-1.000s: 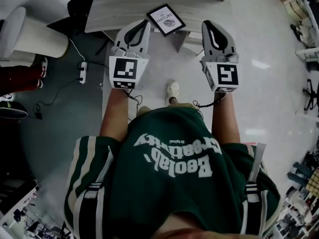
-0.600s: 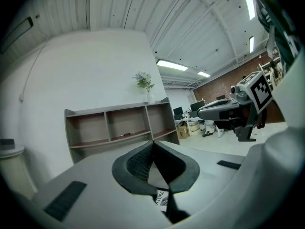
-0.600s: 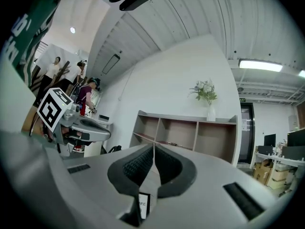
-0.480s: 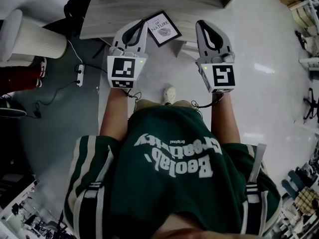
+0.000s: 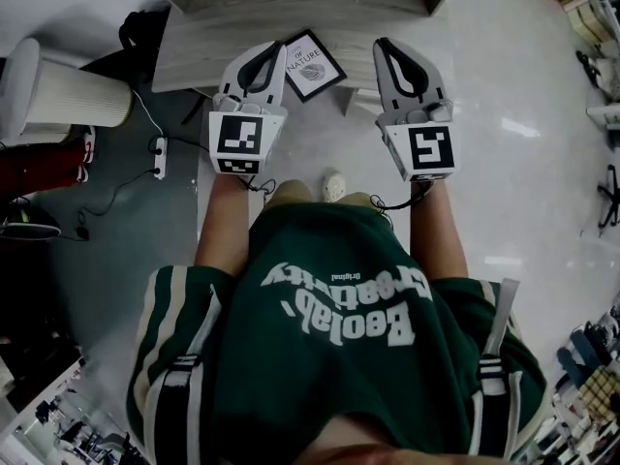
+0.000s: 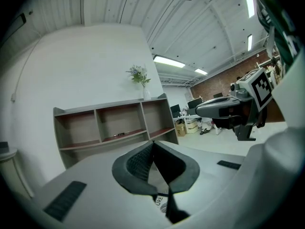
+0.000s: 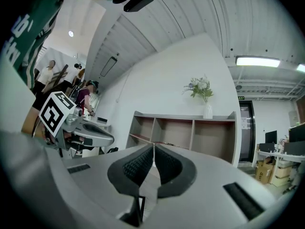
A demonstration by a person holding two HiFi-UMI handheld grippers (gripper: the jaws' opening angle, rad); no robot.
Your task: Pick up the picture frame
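Observation:
The picture frame point(image 5: 312, 66) is black with a white print and lies flat near the front edge of a low pale wooden table point(image 5: 208, 32). My left gripper point(image 5: 275, 48) is shut and empty, its tip just left of the frame. Also shut and empty, my right gripper point(image 5: 382, 45) is a short way to the frame's right. In the left gripper view the jaws point(image 6: 153, 145) meet, and a bit of the frame's print point(image 6: 160, 202) shows below them. The right gripper view has its jaws point(image 7: 153, 149) closed too, with a dark frame edge point(image 7: 141, 205) beneath.
An open wooden shelf unit point(image 6: 112, 123) point(image 7: 190, 130) stands behind the table with a vase of flowers point(image 7: 205, 99) on top. Left of the table are a white ribbed cylinder point(image 5: 68, 80), a power strip point(image 5: 160, 136) with cables, and a red object point(image 5: 39, 155).
Both grippers have moved forward over the table's front edge and now flank the picture frame. Their jaws stayed shut.

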